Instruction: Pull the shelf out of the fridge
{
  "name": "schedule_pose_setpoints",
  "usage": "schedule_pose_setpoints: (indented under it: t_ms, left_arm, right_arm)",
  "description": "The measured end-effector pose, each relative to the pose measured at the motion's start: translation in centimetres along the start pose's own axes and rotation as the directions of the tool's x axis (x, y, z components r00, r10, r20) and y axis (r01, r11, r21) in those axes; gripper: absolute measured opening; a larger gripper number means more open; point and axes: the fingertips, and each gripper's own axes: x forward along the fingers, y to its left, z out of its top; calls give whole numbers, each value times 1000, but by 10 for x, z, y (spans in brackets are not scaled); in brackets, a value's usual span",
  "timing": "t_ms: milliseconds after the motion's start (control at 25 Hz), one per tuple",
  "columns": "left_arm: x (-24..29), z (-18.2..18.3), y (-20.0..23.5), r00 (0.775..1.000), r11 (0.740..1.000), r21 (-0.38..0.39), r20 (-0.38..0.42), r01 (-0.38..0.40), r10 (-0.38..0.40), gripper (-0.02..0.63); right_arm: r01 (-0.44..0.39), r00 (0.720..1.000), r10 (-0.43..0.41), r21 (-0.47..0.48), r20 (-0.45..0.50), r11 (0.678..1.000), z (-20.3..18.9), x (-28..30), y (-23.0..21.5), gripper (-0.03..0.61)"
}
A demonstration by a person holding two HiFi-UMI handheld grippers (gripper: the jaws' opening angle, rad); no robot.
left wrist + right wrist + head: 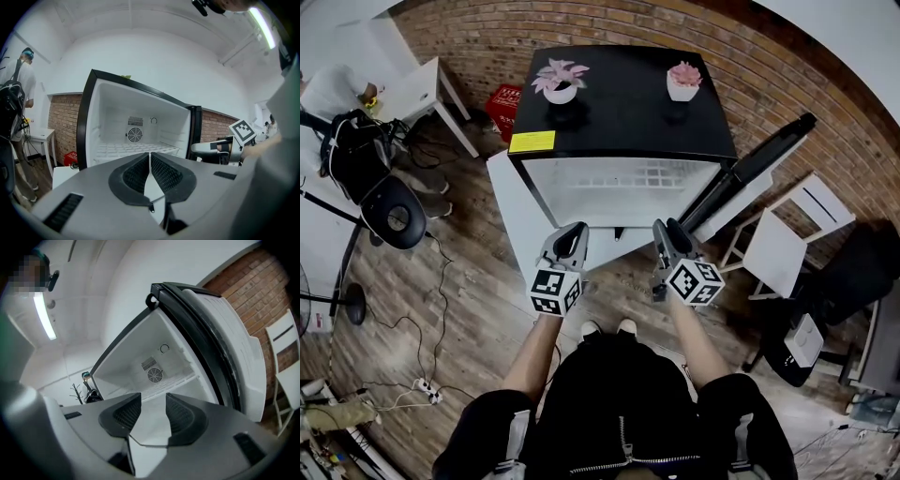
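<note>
A small fridge (623,112) with a black top stands open in front of me, its door (757,169) swung out to the right. Inside lies a white wire shelf (623,178), which shows low in the bare white compartment in the left gripper view (136,149) and in the right gripper view (174,382). My left gripper (573,232) hovers just before the fridge's opening, jaws shut with nothing between them (150,157). My right gripper (667,229) hangs beside it at the same distance, jaws open and empty (153,404). Neither touches the shelf.
Two potted plants (560,82) (683,82) and a yellow sticker (532,142) sit on the fridge top. A white folding chair (787,234) stands right of the door. A black office chair (394,211), cables and a red crate (502,103) are at the left. A person (18,93) stands far left.
</note>
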Motion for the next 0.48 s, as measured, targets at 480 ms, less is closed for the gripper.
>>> schedule_pose_setpoints:
  t_ms: [480]
  left_arm:
    - [-19,-6,25,998,998,-22,-7,-67,67,29]
  right_arm:
    - [29,997,-50,358,50,933,-4,62,-28,170]
